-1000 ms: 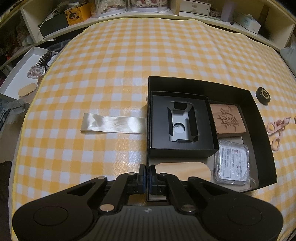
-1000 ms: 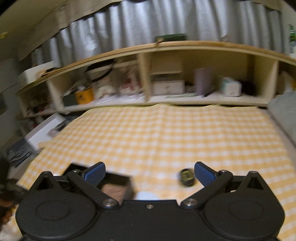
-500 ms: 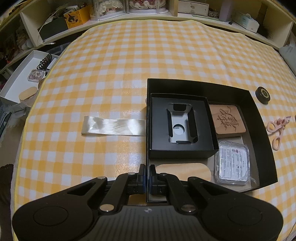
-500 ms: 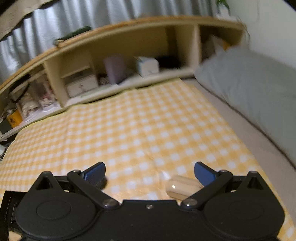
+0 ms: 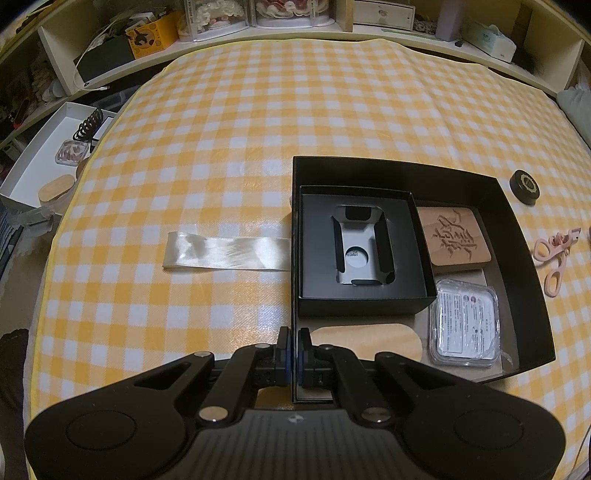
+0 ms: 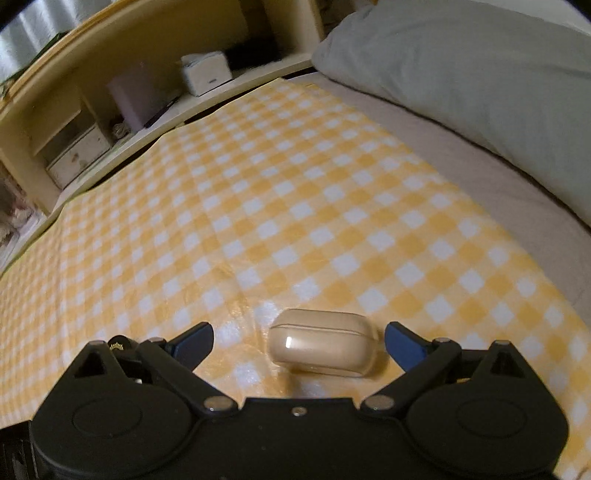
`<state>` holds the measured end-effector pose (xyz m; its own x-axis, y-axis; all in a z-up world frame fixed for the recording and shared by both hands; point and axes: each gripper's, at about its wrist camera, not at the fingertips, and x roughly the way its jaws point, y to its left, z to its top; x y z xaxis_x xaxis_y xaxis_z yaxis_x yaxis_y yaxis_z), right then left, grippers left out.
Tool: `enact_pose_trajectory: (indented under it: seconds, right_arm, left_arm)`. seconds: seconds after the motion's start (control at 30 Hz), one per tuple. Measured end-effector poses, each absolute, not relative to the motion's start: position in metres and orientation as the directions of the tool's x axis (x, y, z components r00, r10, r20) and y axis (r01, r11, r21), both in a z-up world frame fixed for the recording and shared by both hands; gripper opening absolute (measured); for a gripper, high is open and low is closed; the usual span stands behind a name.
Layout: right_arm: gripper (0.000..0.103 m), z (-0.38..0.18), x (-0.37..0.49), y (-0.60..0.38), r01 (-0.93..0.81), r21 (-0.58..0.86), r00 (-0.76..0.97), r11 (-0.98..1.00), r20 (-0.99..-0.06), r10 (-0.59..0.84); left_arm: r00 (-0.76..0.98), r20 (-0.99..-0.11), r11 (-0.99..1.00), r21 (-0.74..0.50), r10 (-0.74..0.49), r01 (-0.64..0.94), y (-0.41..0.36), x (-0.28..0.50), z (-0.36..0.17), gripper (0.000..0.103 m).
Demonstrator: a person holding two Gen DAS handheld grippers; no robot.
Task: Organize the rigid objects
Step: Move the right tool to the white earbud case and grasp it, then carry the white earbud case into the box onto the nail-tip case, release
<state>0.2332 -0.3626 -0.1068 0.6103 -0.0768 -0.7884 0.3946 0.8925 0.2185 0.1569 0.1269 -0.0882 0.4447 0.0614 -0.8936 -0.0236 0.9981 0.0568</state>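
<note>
A large black box [image 5: 532, 295] lies on the yellow checked cloth. It holds a smaller black box [image 5: 417, 254], a carved wooden block [image 5: 456, 236], a clear plastic case [image 5: 463, 325] and a beige oval piece [image 5: 365, 339]. My left gripper [image 5: 293, 347] is shut on the big box's near left wall. A black round disc [image 5: 524, 182] and pink scissors [image 5: 554, 258] lie to the right of the box. In the right wrist view a beige rounded case [image 6: 323, 347] lies on the cloth between the fingers of my open right gripper [image 6: 297, 332], untouched and nearer the right finger.
A satin ribbon strip [image 5: 227, 254] lies left of the box. A white tray [image 5: 33, 170] with small items sits beyond the cloth's left edge. Shelves [image 5: 295, 22] run along the far side. A grey pillow [image 6: 480, 74] lies right of the cloth.
My right gripper has swung right and down, away from the black disc, and now frames the beige case. The left gripper and the box have not moved.
</note>
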Motion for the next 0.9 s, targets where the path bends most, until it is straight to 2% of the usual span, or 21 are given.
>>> enact_pose_trajectory:
  seconds: [0.13,0.33,0.5,0.9]
  right_arm:
    - [0.097,-0.115,0.241,-0.357,0.379,0.135,0.582,0.915,-0.804,-0.123]
    - [0.083,-0.122,0.245,-0.366,0.423,0.142,0.56,0.895,-0.818,-0.134]
    - [0.078,-0.123,0.253,-0.362,0.423,0.098,0.54,0.901,-0.826,-0.163]
    - [0.077,-0.113,0.252,-0.352,0.357,0.034,0.523,0.934,-0.836,-0.169]
  left_arm:
    - [0.444,-0.894,0.998,0.059,0.063,-0.023,0.126,0.157,-0.089,0.003]
    - [0.443,-0.893,0.997,0.076,0.074,-0.012,0.124,0.155,-0.09,0.003]
    - [0.442,-0.894,0.997,0.079,0.075,-0.01,0.122,0.157,-0.092,0.003]
    - [0.442,-0.894,0.997,0.078,0.074,-0.011,0.122,0.157,-0.092,0.003]
